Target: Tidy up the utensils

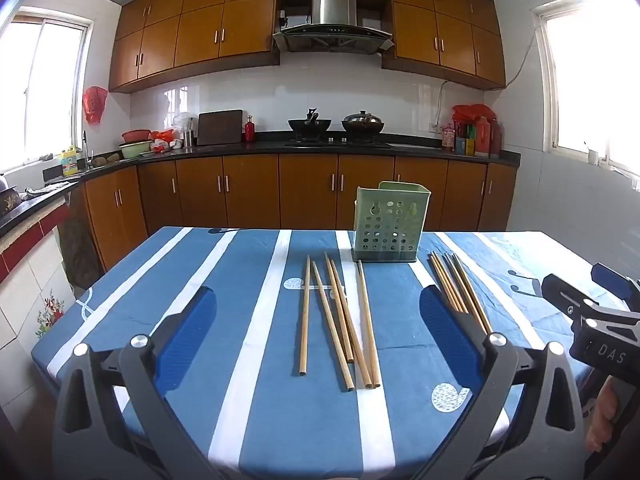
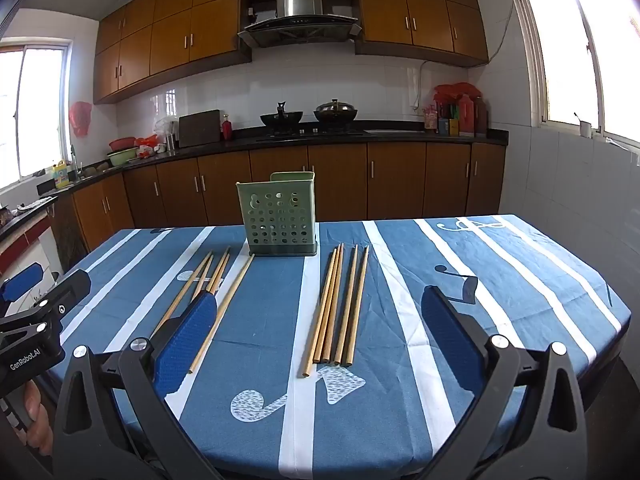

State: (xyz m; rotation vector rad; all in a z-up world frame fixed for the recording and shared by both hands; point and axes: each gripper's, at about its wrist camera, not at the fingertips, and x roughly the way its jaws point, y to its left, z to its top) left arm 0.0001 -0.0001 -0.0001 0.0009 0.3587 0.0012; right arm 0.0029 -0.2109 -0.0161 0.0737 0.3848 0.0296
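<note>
A pale green perforated utensil holder (image 1: pixel 390 220) (image 2: pixel 280 216) stands upright at the far middle of the blue-and-white striped table (image 1: pixel 224 280) (image 2: pixel 500 280). Two loose groups of wooden chopsticks lie flat in front of it. The left group (image 1: pixel 340 320) (image 2: pixel 208 284) lies fanned out. The right group (image 1: pixel 460 292) (image 2: pixel 340 308) lies nearly parallel. My left gripper (image 1: pixel 318 292) hovers open above the near end of the left group, holding nothing. My right gripper (image 2: pixel 318 294) hovers open over the right group, also holding nothing. Each gripper shows at the edge of the other's view.
Behind the table runs a dark kitchen counter (image 1: pixel 360 146) with two woks, bottles and bowls, and wooden cabinets above and below. The table's left edge drops off beside a tiled wall. A person's fingers (image 1: pixel 604 420) (image 2: pixel 36 412) grip the handles.
</note>
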